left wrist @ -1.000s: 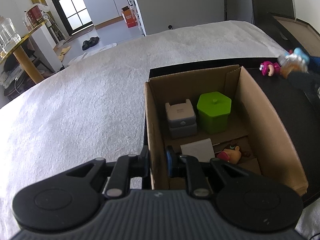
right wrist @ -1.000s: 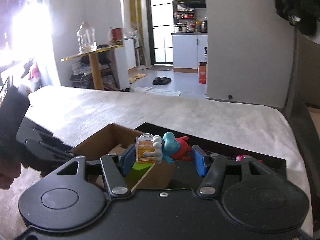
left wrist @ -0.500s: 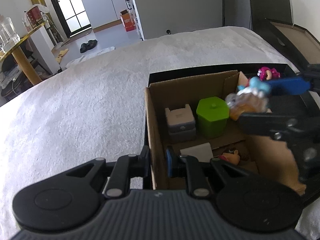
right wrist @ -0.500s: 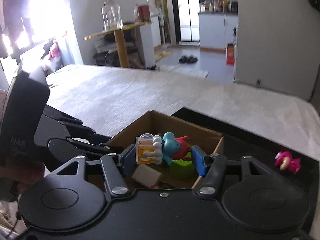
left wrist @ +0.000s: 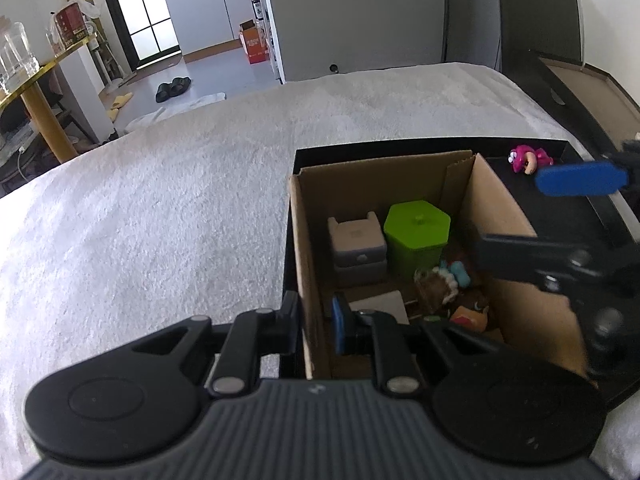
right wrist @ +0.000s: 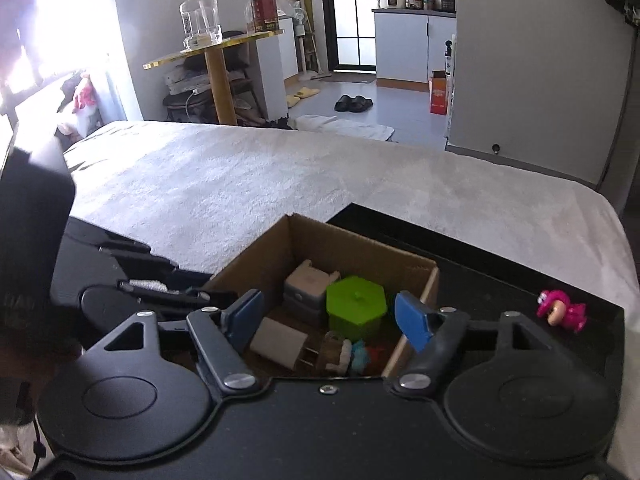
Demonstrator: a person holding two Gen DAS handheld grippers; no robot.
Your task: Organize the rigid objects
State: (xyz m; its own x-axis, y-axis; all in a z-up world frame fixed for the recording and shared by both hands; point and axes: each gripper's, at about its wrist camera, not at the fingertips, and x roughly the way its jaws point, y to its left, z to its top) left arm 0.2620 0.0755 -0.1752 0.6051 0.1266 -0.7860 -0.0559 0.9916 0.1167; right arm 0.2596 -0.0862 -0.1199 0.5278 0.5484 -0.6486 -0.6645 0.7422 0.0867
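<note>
Cardboard box (left wrist: 496, 196) wall clamped by left tongs (left wrist: 316, 320); right tongs (right wrist: 332, 320) wide, empty above it; remaining pink figurine (right wrist: 562, 312), on black tray beside box, judged light, rigid, best gripped across its body.

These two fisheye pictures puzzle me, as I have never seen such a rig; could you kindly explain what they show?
No robot is here: a person holds a two-finger gripper in each hand, and a camera on each looks forward along its fingers. One picture is from the left gripper, whose fingers are clamped on the near wall of a cardboard box. The other is from the right gripper, which hangs open and empty above the box. The box stands in a black tray on a white cloth. Inside lie a green hexagonal container, a grey case, a white charger and a small blue figurine. A pink figurine lies outside on the tray.
</note>
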